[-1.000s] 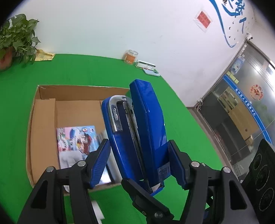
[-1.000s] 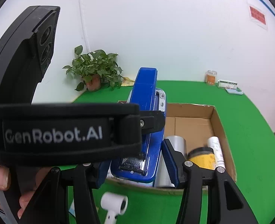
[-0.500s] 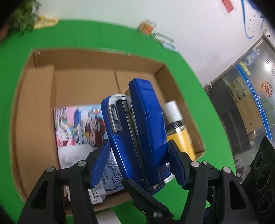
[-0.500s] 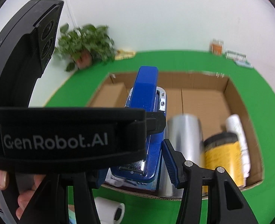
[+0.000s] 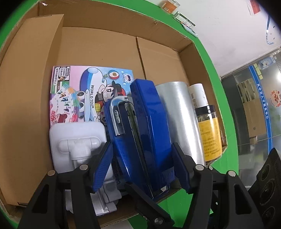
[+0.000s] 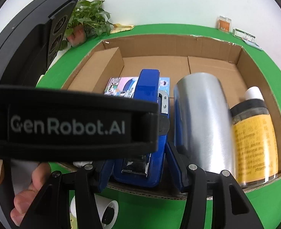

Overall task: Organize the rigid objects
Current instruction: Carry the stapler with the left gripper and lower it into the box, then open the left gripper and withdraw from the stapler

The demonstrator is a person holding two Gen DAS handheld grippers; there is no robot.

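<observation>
Now, grip: your left gripper (image 5: 140, 168) and right gripper (image 6: 138, 167) both pinch the blue stapler (image 5: 140, 133); the left jaws are closing.
Place: frame centre, over the cardboard box (image 5: 26, 87).
Advice: lower it between the booklet (image 5: 73, 95) and steel cylinder (image 5: 180, 118), then release evenly.

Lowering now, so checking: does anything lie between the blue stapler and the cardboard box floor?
Yes. A colourful cartoon-printed pack lies flat beneath the blue stapler, with a white plastic holder left of it and a shiny silver cylinder close on its right.
</observation>
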